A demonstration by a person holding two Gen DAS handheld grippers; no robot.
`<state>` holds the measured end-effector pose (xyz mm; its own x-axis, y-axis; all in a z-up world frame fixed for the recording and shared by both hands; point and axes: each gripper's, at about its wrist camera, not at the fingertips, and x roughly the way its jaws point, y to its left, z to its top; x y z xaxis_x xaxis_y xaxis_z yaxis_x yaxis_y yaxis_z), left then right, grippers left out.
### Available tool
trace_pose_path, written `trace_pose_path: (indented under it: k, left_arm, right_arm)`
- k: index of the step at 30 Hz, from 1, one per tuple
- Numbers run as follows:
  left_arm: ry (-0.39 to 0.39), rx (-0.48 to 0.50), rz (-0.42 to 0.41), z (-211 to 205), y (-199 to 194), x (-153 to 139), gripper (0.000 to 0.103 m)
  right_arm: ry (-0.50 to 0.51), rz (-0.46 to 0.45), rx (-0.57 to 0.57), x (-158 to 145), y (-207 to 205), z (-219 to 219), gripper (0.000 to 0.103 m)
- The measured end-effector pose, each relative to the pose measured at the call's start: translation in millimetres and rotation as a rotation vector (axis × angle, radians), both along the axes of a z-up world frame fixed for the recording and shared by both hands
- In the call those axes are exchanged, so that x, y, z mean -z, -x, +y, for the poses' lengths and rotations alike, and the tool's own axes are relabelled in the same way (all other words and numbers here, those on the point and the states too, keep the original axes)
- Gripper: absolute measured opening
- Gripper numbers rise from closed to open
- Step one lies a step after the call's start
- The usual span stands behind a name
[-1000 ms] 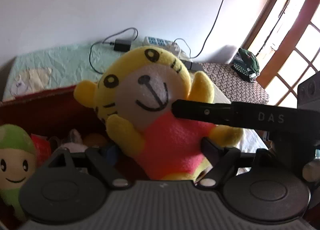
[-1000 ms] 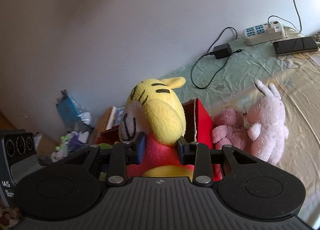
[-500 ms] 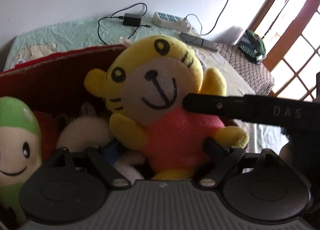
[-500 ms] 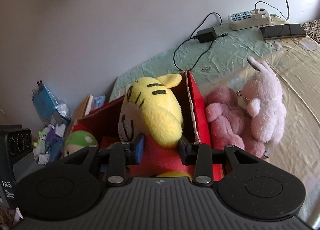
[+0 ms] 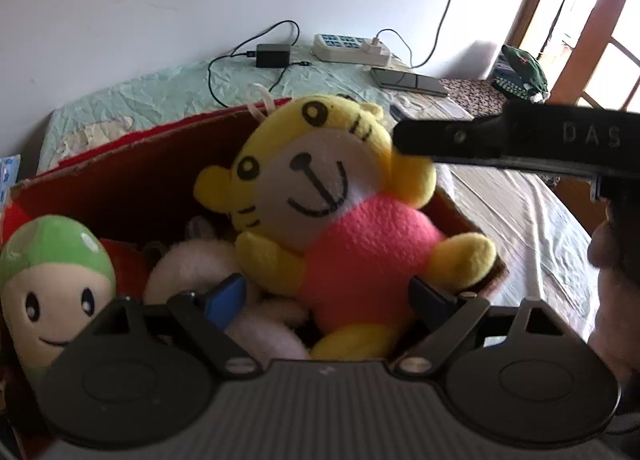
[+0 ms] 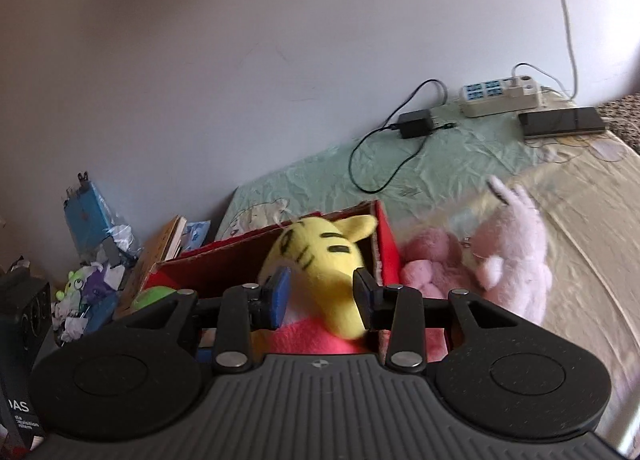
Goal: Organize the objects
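A yellow tiger plush [image 5: 352,228] in a pink shirt sits upright in the red cardboard box [image 5: 120,164], leaning on its right wall. My left gripper [image 5: 328,296] straddles the tiger's lower body; its jaws are closing, and the blue left pad stands clear of the body. My right gripper [image 6: 320,292] reaches in from the right, seen as a black bar [image 5: 500,140] by the tiger's ear. Its pads flank a yellow part of the tiger [image 6: 320,256] loosely. A green-capped plush [image 5: 52,272] and a white plush [image 5: 192,264] also lie in the box [image 6: 224,260].
Right of the box, a pink plush [image 6: 432,260] and a pale rabbit plush [image 6: 516,236] lie on the bed sheet. A power strip [image 6: 500,96], charger [image 6: 416,124] and phone [image 6: 560,122] sit near the wall. Books and clutter [image 6: 88,228] pile up left of the box.
The tiger has come down into the red box. My left jaws have widened off its body, and my right pads have eased off its neck.
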<state>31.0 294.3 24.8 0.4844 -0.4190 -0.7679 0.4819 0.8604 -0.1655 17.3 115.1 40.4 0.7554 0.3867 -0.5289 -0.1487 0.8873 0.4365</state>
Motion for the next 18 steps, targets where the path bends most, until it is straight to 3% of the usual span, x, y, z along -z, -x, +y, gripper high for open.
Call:
trace_pose_path:
  k: [11, 18]
  left_arm:
    - [-0.047, -0.031, 0.026, -11.6, -8.3, 7.6, 0.092]
    - [-0.065, -0.054, 0.018, -13.7, -3.5, -3.2, 0.091]
  right_arm:
    - [0.013, 0.084, -0.05, 17.3, -9.6, 8.1, 0.037]
    - [-0.015, 0.061, -0.037, 8.0, 2.7, -5.2, 0.038]
